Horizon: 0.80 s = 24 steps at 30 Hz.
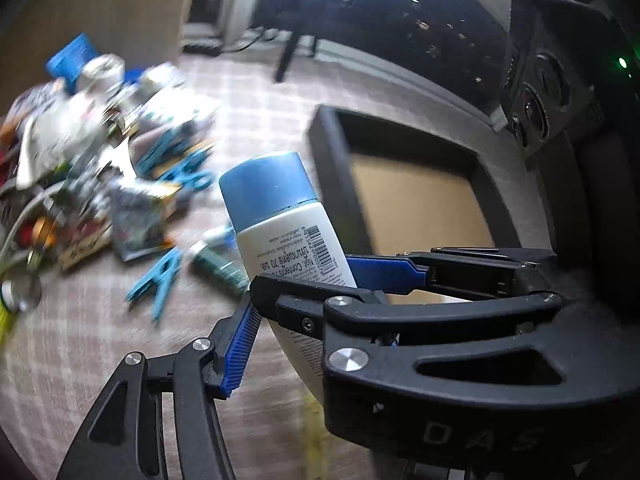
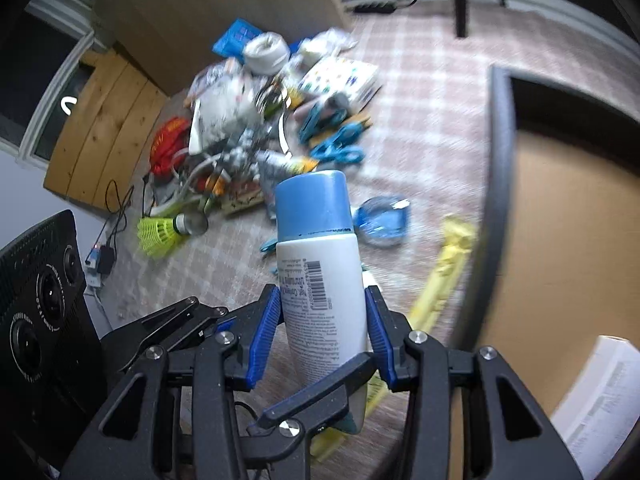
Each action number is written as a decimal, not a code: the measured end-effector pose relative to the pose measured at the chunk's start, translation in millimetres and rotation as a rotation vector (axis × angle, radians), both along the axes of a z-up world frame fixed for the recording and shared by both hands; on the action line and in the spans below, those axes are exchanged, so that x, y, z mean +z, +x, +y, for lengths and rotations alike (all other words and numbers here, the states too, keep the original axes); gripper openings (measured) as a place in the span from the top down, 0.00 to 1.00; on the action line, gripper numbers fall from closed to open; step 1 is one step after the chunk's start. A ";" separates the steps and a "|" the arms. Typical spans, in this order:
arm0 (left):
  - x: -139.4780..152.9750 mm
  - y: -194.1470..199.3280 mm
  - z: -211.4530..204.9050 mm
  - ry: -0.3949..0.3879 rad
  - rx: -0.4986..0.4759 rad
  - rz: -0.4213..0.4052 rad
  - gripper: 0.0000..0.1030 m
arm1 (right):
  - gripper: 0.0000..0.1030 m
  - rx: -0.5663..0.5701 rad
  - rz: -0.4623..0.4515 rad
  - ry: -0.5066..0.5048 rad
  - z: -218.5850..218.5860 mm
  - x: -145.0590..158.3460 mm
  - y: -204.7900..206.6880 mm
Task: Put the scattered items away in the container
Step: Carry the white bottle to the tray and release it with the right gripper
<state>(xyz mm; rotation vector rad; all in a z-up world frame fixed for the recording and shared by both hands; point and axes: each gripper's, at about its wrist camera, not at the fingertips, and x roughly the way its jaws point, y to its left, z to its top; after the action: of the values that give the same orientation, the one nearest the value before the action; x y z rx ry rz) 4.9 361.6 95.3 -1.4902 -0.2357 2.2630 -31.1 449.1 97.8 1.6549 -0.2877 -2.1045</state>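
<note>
A white bottle with a blue cap (image 2: 320, 264) stands upright between the blue pads of my right gripper (image 2: 324, 304), which is shut on it. The bottle also shows in the left wrist view (image 1: 280, 216). My left gripper (image 1: 304, 280) reaches around the same bottle from the left; its blue pads (image 1: 240, 340) look slightly apart from the bottle, and contact is unclear. The dark-rimmed container with a brown floor (image 1: 420, 200) lies right behind the bottle, and in the right wrist view (image 2: 560, 220) it is at the right. A pile of scattered items (image 2: 256, 120) lies on the carpet.
Blue clothes pegs (image 1: 160, 280) and blue scissors (image 2: 340, 148) lie on the checked carpet. A yellow shuttlecock (image 2: 160, 232), a yellow strip (image 2: 444, 280) by the container's rim, and a white box (image 2: 600, 400) inside the container. Wooden board and cables at the left.
</note>
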 end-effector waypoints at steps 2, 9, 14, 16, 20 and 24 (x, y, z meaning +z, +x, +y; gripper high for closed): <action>8.8 -1.4 16.6 0.003 -0.032 0.016 0.50 | 0.59 -0.030 0.019 0.005 17.1 10.6 0.7; 25.1 -15.7 78.5 0.022 -0.131 0.034 0.50 | 0.59 -0.150 0.058 0.020 81.0 36.9 3.2; 31.9 -15.3 97.2 -0.002 -0.156 0.033 0.43 | 0.55 -0.235 0.101 0.076 117.1 51.0 7.6; 33.0 -14.0 98.0 -0.018 -0.161 0.042 0.43 | 0.52 -0.257 0.122 0.113 126.2 54.7 10.0; 32.9 -11.6 91.4 -0.031 -0.153 0.042 0.43 | 0.49 -0.288 0.136 0.151 137.1 55.6 14.0; 33.8 -10.0 81.1 -0.051 -0.137 0.047 0.43 | 0.48 -0.293 0.143 0.169 136.7 54.9 16.9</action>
<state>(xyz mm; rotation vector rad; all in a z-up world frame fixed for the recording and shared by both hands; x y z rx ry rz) -5.1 442.7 129.1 -1.4309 -0.0612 2.2067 -14.3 585.8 152.7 1.6253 -0.3321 -2.5133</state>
